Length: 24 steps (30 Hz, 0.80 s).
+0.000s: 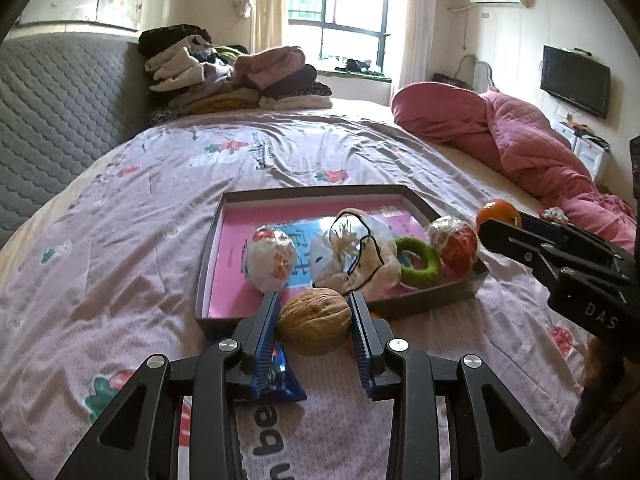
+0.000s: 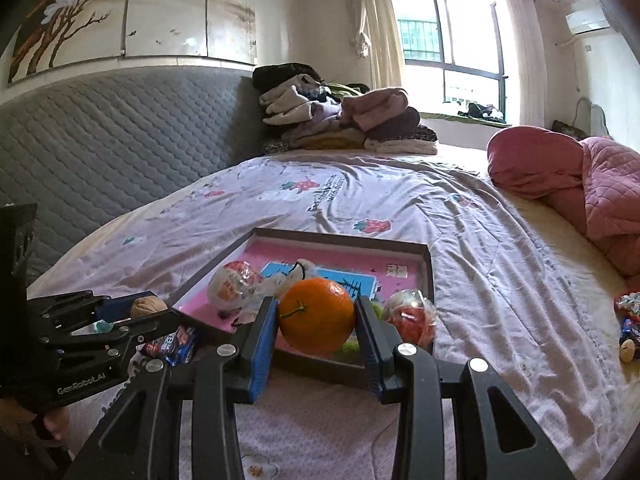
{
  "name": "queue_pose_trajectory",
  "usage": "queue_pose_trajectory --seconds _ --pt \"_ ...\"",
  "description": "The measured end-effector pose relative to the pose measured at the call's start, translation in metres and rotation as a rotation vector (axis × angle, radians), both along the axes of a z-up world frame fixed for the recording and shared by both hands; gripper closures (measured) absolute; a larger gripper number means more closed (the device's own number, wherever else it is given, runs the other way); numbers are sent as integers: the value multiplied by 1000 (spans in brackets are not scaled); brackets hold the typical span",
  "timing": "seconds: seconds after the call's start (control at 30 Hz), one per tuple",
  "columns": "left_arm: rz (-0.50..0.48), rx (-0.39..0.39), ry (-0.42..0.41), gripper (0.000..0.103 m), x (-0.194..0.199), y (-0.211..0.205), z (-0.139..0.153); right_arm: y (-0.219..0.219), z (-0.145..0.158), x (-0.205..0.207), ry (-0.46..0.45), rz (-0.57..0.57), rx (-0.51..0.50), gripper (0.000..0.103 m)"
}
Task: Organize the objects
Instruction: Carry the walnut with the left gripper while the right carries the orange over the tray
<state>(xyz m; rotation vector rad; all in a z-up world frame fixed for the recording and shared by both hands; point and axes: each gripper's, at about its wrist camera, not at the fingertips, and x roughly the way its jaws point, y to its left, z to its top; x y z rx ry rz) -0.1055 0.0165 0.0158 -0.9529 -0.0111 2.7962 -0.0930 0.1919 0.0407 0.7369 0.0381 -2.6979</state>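
My left gripper (image 1: 314,322) is shut on a tan walnut (image 1: 314,320), held just above the near rim of a shallow box lid (image 1: 224,216) with a pink bottom. My right gripper (image 2: 316,320) is shut on an orange (image 2: 316,320), held over the box's near edge (image 2: 320,366). The box holds a wrapped white snack (image 1: 270,258), a clear bag with a black cord (image 1: 354,254), a green ring (image 1: 420,260) and a wrapped red item (image 1: 456,242). The right gripper and orange (image 1: 498,212) show at the right of the left view.
A blue snack packet (image 1: 280,380) lies on the bed sheet under my left fingers. More wrapped snacks (image 2: 630,320) lie at the far right. A pink quilt (image 1: 520,136) is bunched at the right, folded clothes (image 1: 236,76) at the back, a grey headboard (image 1: 60,112) on the left.
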Motion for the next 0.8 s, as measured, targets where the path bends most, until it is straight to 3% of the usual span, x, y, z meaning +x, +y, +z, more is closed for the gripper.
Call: queue_pose_trajectory --seconds 0.47,0.8 --pt "8 3 17 68 -20 -5 10 -3 9 -21 69 -32 46 64" --pt "23 -8 14 68 -42 -19 14 -1 7 -35 63 -54 48 64"
